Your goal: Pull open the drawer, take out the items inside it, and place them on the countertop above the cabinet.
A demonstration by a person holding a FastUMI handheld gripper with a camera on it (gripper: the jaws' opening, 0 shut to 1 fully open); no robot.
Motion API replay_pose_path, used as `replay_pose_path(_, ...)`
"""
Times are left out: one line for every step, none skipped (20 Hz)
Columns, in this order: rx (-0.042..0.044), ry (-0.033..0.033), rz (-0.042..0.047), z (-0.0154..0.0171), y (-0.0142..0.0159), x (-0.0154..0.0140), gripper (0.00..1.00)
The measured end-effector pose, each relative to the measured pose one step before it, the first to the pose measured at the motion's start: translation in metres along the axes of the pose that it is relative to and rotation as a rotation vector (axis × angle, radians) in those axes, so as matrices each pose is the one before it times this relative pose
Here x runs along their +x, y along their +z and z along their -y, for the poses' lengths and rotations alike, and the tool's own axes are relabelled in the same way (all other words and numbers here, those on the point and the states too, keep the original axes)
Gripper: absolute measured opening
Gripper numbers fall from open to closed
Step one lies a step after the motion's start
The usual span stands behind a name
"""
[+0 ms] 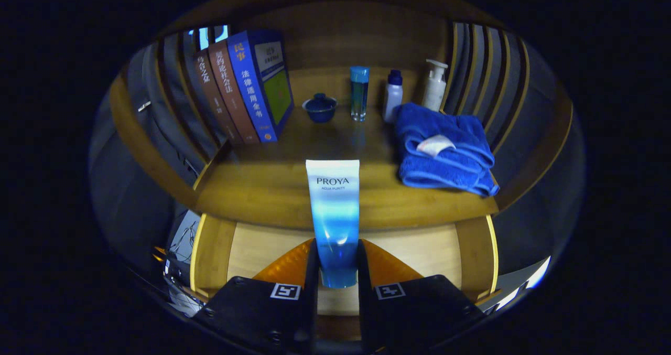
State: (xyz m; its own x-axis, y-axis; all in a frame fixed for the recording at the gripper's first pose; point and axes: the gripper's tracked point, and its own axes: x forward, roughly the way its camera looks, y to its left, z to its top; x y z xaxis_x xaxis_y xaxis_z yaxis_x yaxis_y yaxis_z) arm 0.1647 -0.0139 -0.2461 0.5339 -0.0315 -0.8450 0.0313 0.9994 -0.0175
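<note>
Two fingers of the gripper (335, 271) pinch the lower end of a blue-and-white tube (333, 213), holding it upright above the open drawer (262, 245), at the countertop's (272, 187) front edge. Toward the back of that countertop stand leaning books (246, 87), a small lidded bowl (319, 108), three bottles (359, 93), with a folded blue towel (443, 148) by the right edge.
</note>
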Motion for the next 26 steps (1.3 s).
replay_pose_path(-0.00241, -0.00156, 0.00109, 0.00058, 0.00886, 0.00809, 0.37)
replay_pose_path(-0.00318, -0.00388, -0.00180, -0.00102, 0.00849, 0.00877, 0.37)
replay_pose_path(-0.00537, -0.00372, -0.00401, 0.00052, 0.00792, 0.00965, 0.37)
replay_pose_path(-0.00492, -0.00138, -0.00593, -0.00098, 0.00783, 0.00999, 0.37)
replay_pose_path(-0.00748, -0.00719, -0.00643, 0.00170, 0.00838, 0.01070, 0.37)
replay_pose_path(-0.00242, -0.00976, -0.00819, 0.00202, 0.00624, 0.01008, 0.37)
replay_pose_path(0.00409, -0.00610, -0.01054, 0.00097, 0.00520, 0.00928, 0.37)
replay_pose_path(0.01263, -0.00121, -0.01195, 0.00035, 0.00386, 0.00847, 0.37)
replay_pose_path(0.01627, -0.00081, -0.00715, 0.00091, 0.00308, 0.00717, 0.37)
replay_pose_path(0.01391, 0.00034, -0.00653, 0.00058, 0.00261, 0.00655, 0.37)
replay_pose_path(0.00431, -0.00040, -0.00713, 0.00074, 0.00067, 0.00677, 0.37)
replay_pose_path(-0.00205, -0.00326, -0.00546, 0.00097, 0.00038, 0.00525, 0.37)
replay_pose_path(-0.00502, -0.00474, -0.00300, 0.00181, -0.00084, 0.00434, 0.37)
replay_pose_path(-0.00306, -0.00552, -0.00191, 0.00178, 0.00021, 0.00230, 0.38)
replay_pose_path(0.00156, -0.00011, -0.00250, 0.00020, 0.00006, 0.00273, 0.40)
replay_pose_path(0.00527, 0.00325, -0.00022, 0.00027, 0.00090, 0.00075, 0.42)
replay_pose_path(0.00547, 0.00242, 0.00069, 0.00100, 0.00030, 0.00064, 0.44)
replay_pose_path(0.00587, 0.01678, 0.01263, -0.00279, 0.00307, -0.00186, 0.46)
replay_pose_path(0.00299, 0.01017, 0.00921, -0.00142, 0.00119, 0.00088, 0.60)
replay_pose_path(0.00272, 0.00115, 0.00642, 0.00026, 0.00295, -0.00481, 0.74)
replay_pose_path(0.00169, 0.00399, 0.00588, 0.00036, 0.00052, -0.00040, 0.87)
replay_pose_path(-0.00241, -0.00446, 0.00511, 0.00093, 0.00020, -0.00440, 1.00)
replay_pose_path(-0.00332, 0.00038, 0.00892, 0.00041, 0.00019, -0.00423, 1.00)
replay_pose_path(-0.00312, -0.00492, 0.01324, 0.00052, -0.00048, -0.00510, 1.00)
replay_pose_path(-0.00161, -0.00396, 0.01710, 0.00134, 0.00014, -0.00666, 1.00)
replay_pose_path(-0.00077, -0.00053, 0.01881, 0.00097, -0.00019, -0.00817, 1.00)
